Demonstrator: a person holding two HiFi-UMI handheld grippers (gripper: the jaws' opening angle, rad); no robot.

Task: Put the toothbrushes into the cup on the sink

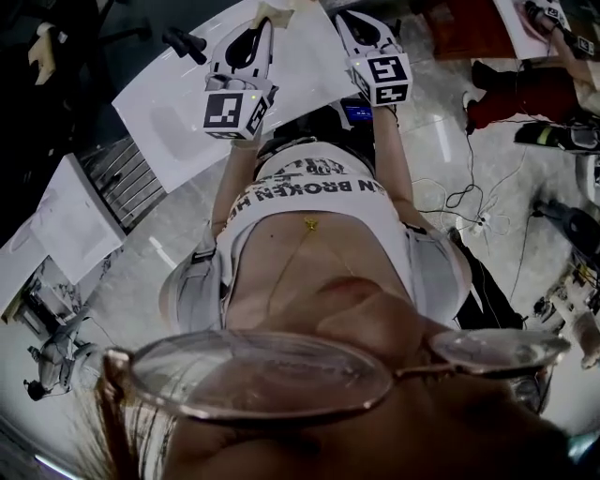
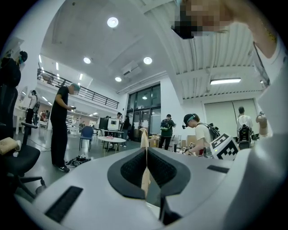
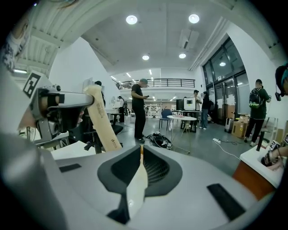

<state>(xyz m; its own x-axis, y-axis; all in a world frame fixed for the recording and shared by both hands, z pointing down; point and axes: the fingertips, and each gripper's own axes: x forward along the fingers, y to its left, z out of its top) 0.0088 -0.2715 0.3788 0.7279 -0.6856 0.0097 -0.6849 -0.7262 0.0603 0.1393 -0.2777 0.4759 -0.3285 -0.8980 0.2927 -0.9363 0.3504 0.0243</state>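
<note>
I hold both grippers up in front of my chest, pointing out over the room. My left gripper (image 1: 263, 21) (image 2: 145, 155) is shut on a thin cream toothbrush (image 2: 144, 177), whose end sticks out past the jaws. That same brush (image 3: 102, 121) shows as a long beige handle at the left of the right gripper view. The jaws of my right gripper (image 1: 349, 19) (image 3: 141, 155) are shut on a second pale toothbrush (image 3: 135, 186). The white sink (image 1: 169, 117) with its black tap (image 1: 184, 43) lies just beyond the left gripper. No cup is in view.
White panels (image 1: 66, 220) lean by a rack left of the sink. Cables and a power strip (image 1: 478, 222) lie on the floor at the right. Several people stand around the hall, with a round table (image 3: 181, 118), chairs and a brown cabinet (image 3: 255, 179).
</note>
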